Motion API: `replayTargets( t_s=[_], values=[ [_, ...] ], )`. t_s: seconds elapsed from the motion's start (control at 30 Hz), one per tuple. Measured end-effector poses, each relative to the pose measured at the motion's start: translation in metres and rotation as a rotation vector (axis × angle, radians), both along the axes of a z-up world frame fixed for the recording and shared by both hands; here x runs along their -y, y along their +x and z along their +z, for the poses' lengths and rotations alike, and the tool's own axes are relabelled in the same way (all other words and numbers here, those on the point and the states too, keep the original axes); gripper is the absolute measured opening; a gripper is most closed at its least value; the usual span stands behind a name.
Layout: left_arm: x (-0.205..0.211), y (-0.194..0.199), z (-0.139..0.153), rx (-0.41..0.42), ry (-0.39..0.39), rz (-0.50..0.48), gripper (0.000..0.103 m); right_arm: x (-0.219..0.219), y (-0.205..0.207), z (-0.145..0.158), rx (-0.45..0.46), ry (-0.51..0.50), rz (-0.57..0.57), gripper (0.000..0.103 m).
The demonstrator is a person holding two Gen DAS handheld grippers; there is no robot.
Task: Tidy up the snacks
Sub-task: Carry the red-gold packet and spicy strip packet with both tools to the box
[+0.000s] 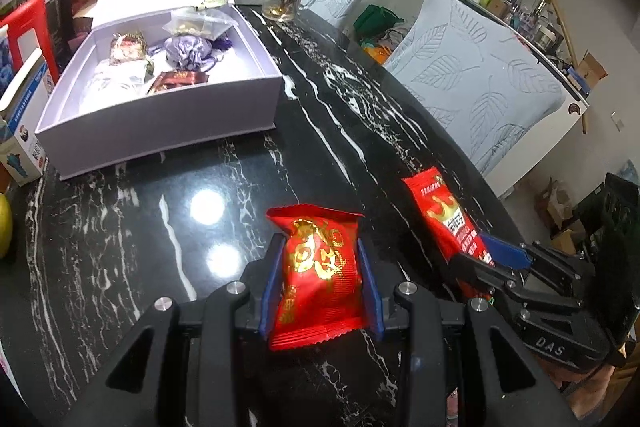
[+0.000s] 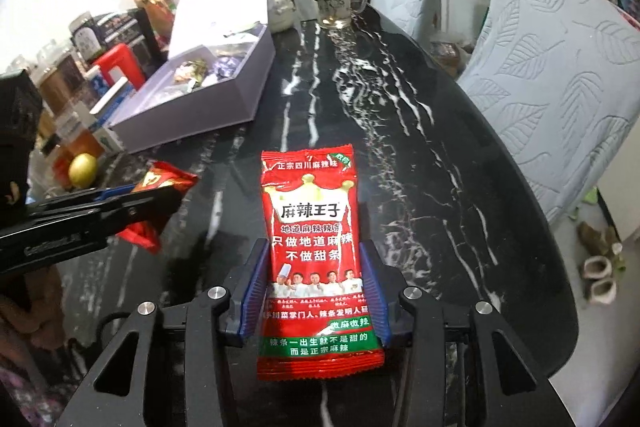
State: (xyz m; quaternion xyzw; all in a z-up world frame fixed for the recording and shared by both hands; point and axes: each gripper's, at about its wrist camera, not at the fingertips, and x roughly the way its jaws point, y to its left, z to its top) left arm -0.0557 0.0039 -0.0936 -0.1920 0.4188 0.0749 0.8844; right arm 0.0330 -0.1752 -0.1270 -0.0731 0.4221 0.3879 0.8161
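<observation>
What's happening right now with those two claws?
Left claw shut on gold-print red packet. Right claw shut on long red spicy-strip packet. Open lavender box ahead, path unobstructed.

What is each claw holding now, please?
Left claw: closed on the small red foil packet with gold pattern.
Right claw: closed on the long red spicy-strip packet.

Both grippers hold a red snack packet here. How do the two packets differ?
The packet in the left gripper is short and puffy; the packet in the right gripper is long and flat. The short packet bears a gold pattern; the long packet shows a crown, white lettering, a row of chefs and a green band. Shared: both are red with crimped ends, each pinched between blue pads.
</observation>
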Motion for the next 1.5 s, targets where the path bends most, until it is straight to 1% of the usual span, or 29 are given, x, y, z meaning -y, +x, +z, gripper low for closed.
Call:
replayTargets(
  t_s=[0.17,0.27,0.63,0.77,1.1,1.43,1.5],
  values=[
    [-0.002,-0.004,0.011,0.023,0.016,0.009,0.035,-0.002,-0.007,0.007,-0.014,0.041,0.021,0.044],
    [-0.005,-0.009,0.02,0.046,0.04,0.031,0.035,-0.004,-0.01,0.013,-0.016,0.069,0.039,0.044],
    [-0.02,-0.021,0.048,0.116,0.08,0.081,0.035,-0.011,-0.02,0.044,0.032,0.152,0.089,0.044],
    [-0.026,-0.026,0.059,0.149,0.094,0.094,0.035,-0.015,-0.024,0.06,0.069,0.184,0.109,0.044],
    [-0.048,-0.036,0.097,0.258,0.168,0.144,0.035,-0.039,-0.027,0.106,0.18,0.252,0.204,0.044],
    [-0.076,-0.033,0.133,0.342,0.256,0.186,0.035,-0.075,-0.014,0.144,0.262,0.307,0.277,0.044],
    [-0.081,-0.03,0.139,0.356,0.263,0.191,0.035,-0.083,-0.011,0.152,0.282,0.316,0.29,0.044]
  ],
)
